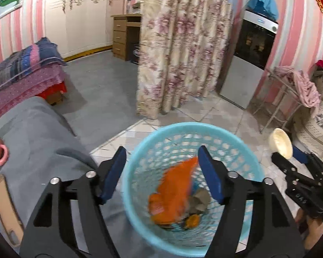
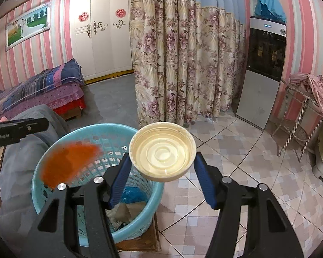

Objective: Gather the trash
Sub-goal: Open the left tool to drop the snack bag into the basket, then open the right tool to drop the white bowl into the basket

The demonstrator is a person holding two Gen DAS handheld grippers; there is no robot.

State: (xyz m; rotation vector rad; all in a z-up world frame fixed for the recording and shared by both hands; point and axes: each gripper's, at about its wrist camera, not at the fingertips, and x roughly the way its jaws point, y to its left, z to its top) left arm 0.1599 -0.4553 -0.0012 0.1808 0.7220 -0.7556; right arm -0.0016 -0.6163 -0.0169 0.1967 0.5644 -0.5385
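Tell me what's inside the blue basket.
The blue basket holds an orange wrapper, blurred as if in motion, crumpled brownish paper, a small orange piece and something blue. Whatever lies beneath them is covered.

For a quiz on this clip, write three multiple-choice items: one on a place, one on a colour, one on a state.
1. Where is the orange wrapper?
A. On the bed
B. In the basket
C. On the tiled floor

2. What colour is the basket?
A. Light blue
B. Red
C. Black

3. What is the state of the right hand-held gripper?
A. Open and empty
B. Out of view
C. Shut on the cream lid

Key: 1 B, the left wrist view shows it blurred inside the basket, below the open left hand-held gripper. 2 A, both views show a light blue mesh wall. 3 C, both blue pads press on the lid's rim.
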